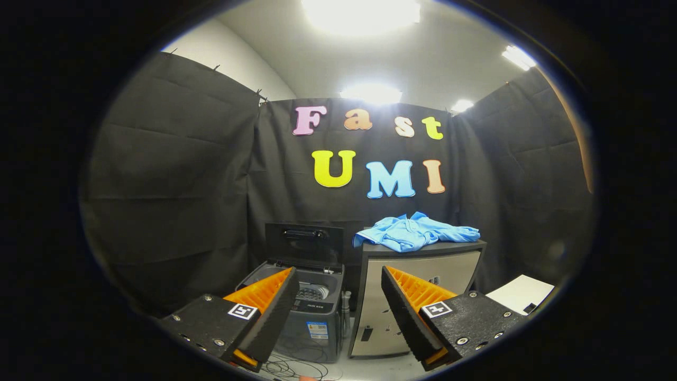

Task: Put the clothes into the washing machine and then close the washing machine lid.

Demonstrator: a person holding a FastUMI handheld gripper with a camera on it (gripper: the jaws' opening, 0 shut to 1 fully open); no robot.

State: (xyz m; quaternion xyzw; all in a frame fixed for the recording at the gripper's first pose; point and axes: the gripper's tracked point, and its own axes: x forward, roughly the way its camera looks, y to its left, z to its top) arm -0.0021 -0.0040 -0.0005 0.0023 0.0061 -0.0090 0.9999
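My claw [338, 317] is spread, empty; blue shirt [415, 233] overhangs the cabinet [423, 259] edge, probably snagging before the open washing machine [312, 296].

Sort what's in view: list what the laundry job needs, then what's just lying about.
For the job:
- blue shirt, heaped on the cabinet
- washing machine, lid up
- claw, open, holding nothing, well short of both

Lying about:
- cabinet beside the machine
- white sheet beyond it
- cables on the floor
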